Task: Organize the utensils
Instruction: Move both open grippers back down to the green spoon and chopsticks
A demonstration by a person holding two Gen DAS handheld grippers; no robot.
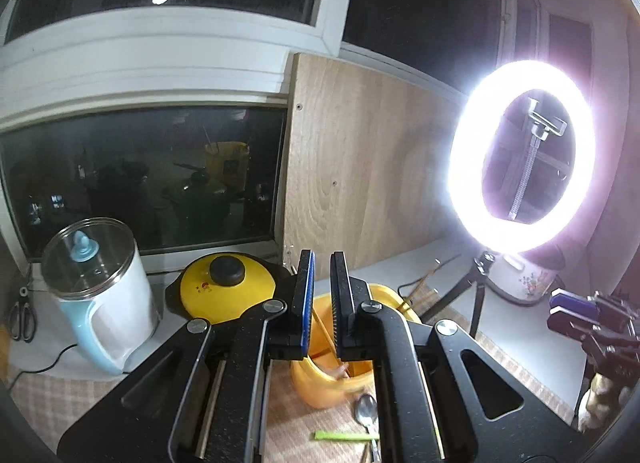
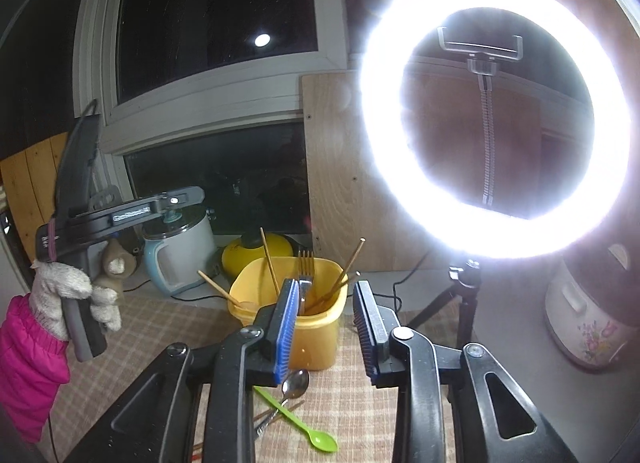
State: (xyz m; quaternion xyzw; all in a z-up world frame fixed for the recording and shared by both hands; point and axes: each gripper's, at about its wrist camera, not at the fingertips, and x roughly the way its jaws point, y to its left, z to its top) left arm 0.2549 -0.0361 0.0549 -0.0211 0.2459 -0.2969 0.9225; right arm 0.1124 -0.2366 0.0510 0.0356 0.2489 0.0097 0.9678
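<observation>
A yellow plastic holder (image 2: pixel 316 327) stands on the checked cloth and holds a fork (image 2: pixel 306 267), several wooden chopsticks (image 2: pixel 269 259) and a wooden spoon. In front of it lie a metal spoon (image 2: pixel 295 384) and a green plastic spoon (image 2: pixel 308 432). My right gripper (image 2: pixel 325 327) is open and empty, just in front of the holder. My left gripper (image 1: pixel 322 301) is above the holder (image 1: pixel 332 379), its jaws a narrow gap apart with nothing between them. The metal spoon (image 1: pixel 367 413) and the green spoon (image 1: pixel 344 436) show below it. The left gripper also shows at the left of the right wrist view.
A white and blue kettle (image 1: pixel 102 295) and a yellow pot lid (image 1: pixel 228 287) stand at the back left by the window. A lit ring light (image 2: pixel 496 115) on a tripod (image 2: pixel 464 303) stands at the right, with a flowered rice cooker (image 2: pixel 588 323) beside it. Scissors (image 1: pixel 22 315) lie far left.
</observation>
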